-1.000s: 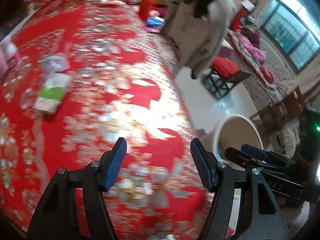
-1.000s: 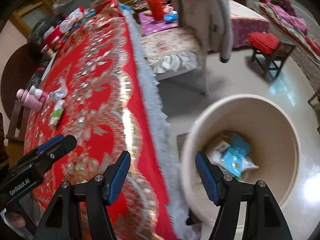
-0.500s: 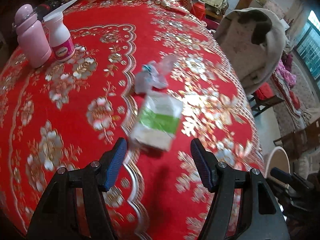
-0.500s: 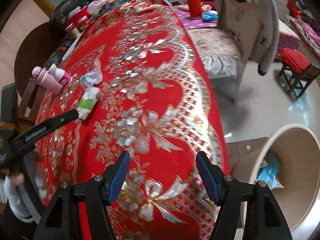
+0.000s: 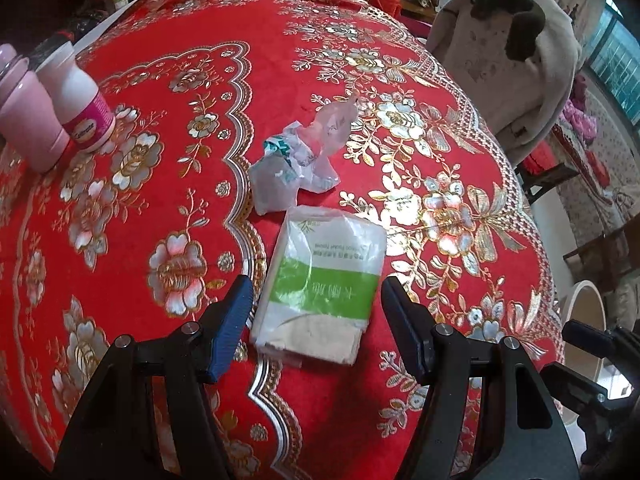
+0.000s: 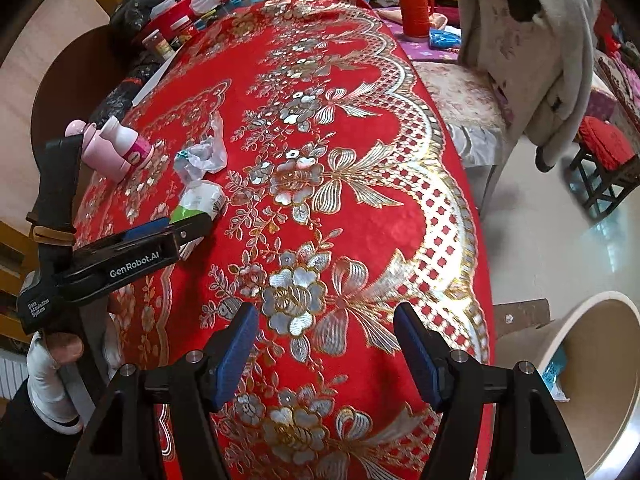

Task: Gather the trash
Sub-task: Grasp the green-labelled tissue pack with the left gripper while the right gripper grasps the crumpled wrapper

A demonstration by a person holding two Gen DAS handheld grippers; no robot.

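A white and green tissue pack (image 5: 320, 288) lies on the red tablecloth (image 5: 160, 120), its near end between the open jaws of my left gripper (image 5: 316, 316), untouched. A crumpled clear plastic wrapper (image 5: 300, 164) lies just beyond it. In the right wrist view the pack (image 6: 198, 200) and wrapper (image 6: 202, 154) sit at the left, with the left gripper (image 6: 188, 226) over the pack. My right gripper (image 6: 324, 340) is open and empty above the cloth's near edge. A beige trash bin (image 6: 600, 380) stands on the floor at the lower right and holds blue wrappers.
Two pink and white bottles (image 5: 52, 104) stand at the table's left. Jars and clutter (image 6: 180, 20) line the far end. A chair with a grey coat (image 6: 528, 56) stands right of the table, and a red stool (image 6: 604, 148) beyond it.
Both grippers swung left from the bin toward the table. The left gripper closed in on the tissue pack, which now sits between its open jaws. The right gripper now faces the cloth.
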